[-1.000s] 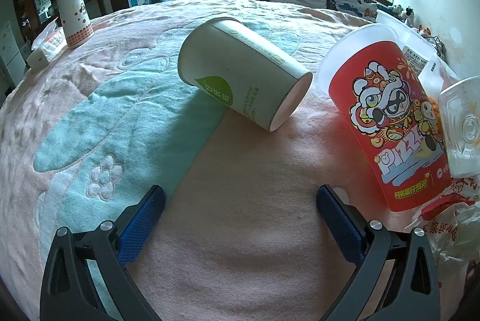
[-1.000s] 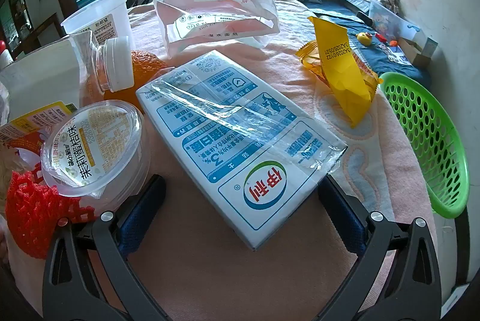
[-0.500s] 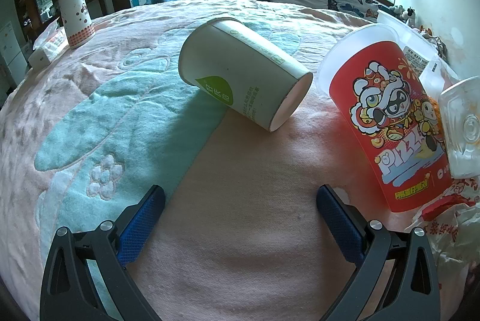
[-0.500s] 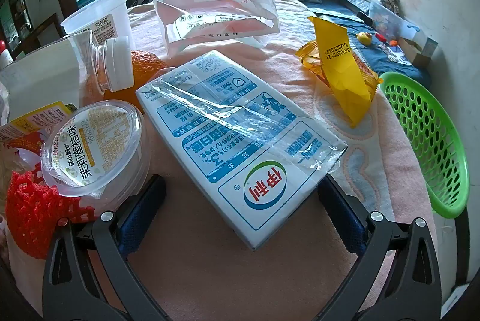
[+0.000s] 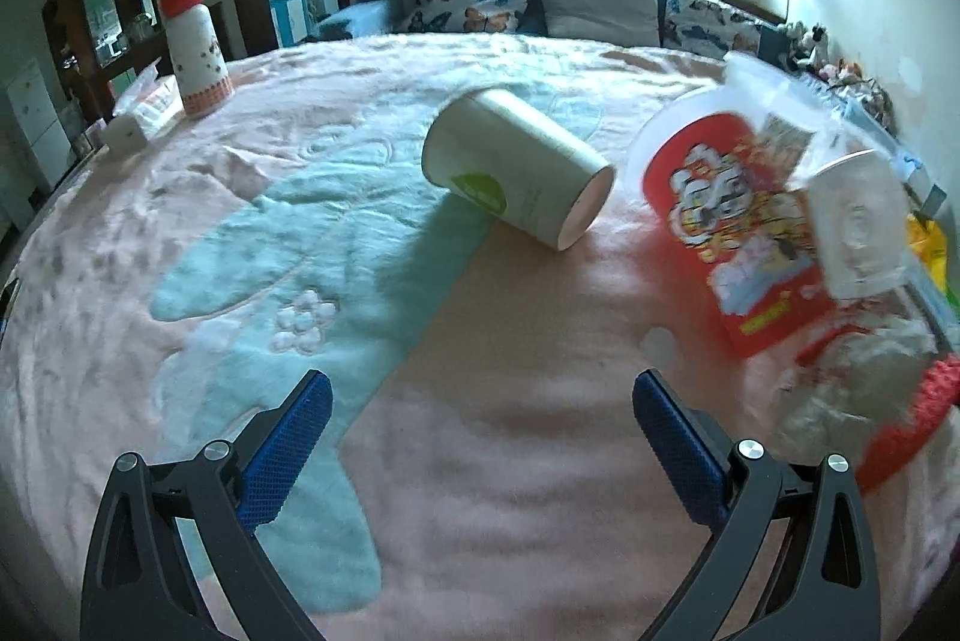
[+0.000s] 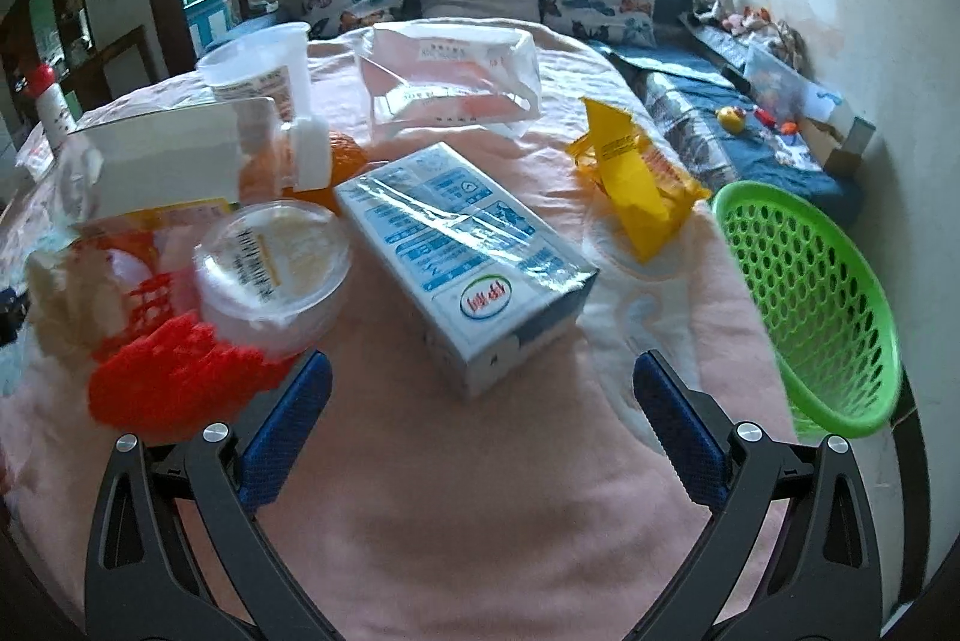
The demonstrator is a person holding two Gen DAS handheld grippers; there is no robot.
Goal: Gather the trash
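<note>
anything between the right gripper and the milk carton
Nothing visible. The right gripper is open with bare pink blanket up to the milk carton. The lidded plastic tub sits just left of that path.

A pink fleecy blanket with pale teal flower shapes (image 5: pixel 312 233) covers the bed. On it lie a tipped white paper cup (image 5: pixel 516 173), a blue-and-white milk carton (image 6: pixel 462 251), a crumpled yellow snack bag (image 6: pixel 636 179) and, seemingly at its edge, a green plastic basket (image 6: pixel 810 293).

Pink blanket (image 5: pixel 510 461) with a teal flower patch, red cartoon-print cup (image 5: pixel 738 233) at 3 o'clock, lime-green basket (image 6: pixel 810 305), blue-and-white milk carton (image 6: pixel 462 251).
</note>
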